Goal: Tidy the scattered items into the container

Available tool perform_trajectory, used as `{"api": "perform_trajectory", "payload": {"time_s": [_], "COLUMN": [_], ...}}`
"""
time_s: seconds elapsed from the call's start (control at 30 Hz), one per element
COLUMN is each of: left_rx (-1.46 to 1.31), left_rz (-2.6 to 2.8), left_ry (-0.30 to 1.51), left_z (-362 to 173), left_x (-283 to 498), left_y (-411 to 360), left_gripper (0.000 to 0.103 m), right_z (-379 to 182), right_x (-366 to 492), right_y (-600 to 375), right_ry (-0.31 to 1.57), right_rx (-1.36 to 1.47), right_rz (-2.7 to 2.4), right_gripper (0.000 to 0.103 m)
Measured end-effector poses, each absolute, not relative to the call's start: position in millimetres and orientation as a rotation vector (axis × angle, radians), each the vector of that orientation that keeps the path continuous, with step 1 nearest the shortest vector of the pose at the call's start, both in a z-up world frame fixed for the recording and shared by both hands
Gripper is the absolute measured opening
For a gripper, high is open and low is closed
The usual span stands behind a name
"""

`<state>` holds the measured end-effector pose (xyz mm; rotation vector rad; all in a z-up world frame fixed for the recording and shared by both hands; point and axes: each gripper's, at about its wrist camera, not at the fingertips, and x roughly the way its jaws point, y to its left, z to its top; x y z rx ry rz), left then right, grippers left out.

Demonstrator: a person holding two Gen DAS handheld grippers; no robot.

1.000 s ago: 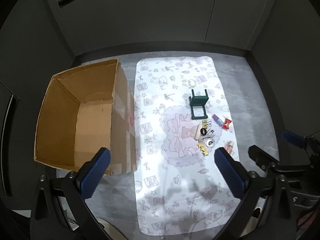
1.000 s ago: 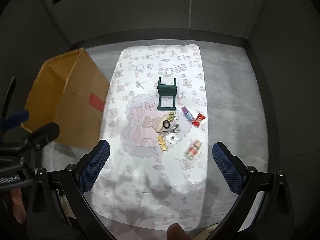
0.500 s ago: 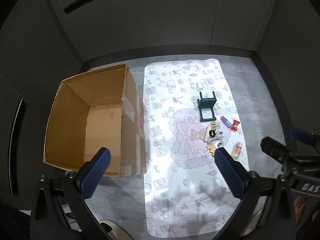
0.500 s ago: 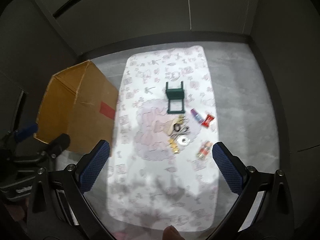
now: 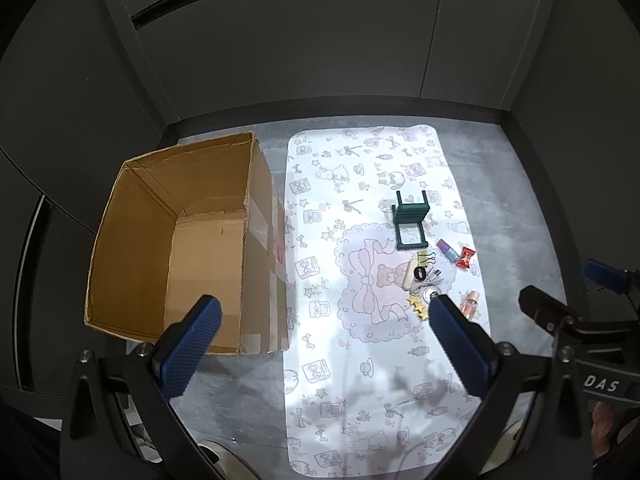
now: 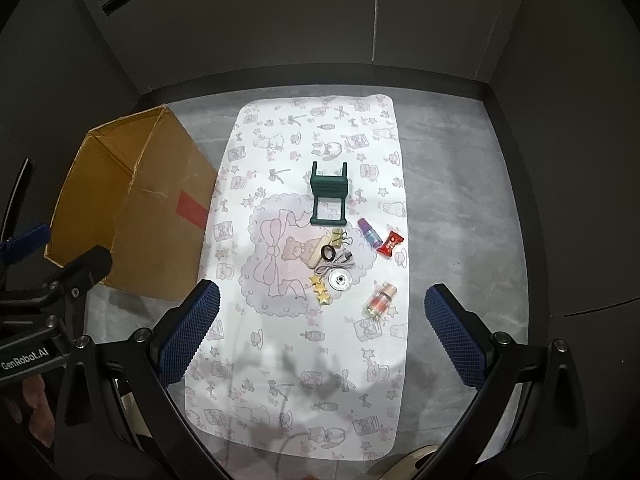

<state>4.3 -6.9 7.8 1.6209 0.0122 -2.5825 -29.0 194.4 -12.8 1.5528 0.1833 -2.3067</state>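
Showing cardboard box [image 5: 168, 248] interior only from left claw [image 5: 320, 344] view

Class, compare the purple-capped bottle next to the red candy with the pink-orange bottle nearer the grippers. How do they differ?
The purple-capped bottle is bluish and lies close beside the red candy. The pink-orange bottle looks larger, has a pinkish cap, and lies apart from other items. Both lie on their sides on the patterned mat.

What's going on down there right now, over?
Both tongs, left and right, open and empty, high above the mat. Small items lie clustered on it; cardboard box holds nothing visible. Nothing in the way.
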Motion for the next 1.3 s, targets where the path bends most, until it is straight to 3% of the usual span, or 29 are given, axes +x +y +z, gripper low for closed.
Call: {"api": "perform_trajectory", "payload": {"time_s": [1.3], "left_rx": [1.693], "left_rz": [-2.579], "left_ry": [-0.006], "left_z": [-9.6], "left_x": [-10.8], "left_y": [14.5], "left_gripper": [0.103], "right_z": [-25.9], "right_x": [-30.0], "right_y": [207.0], "right_ry": [0.16], "right_rx": [1.593], "right_rz": [-2.331], "right_gripper": [0.103]}}
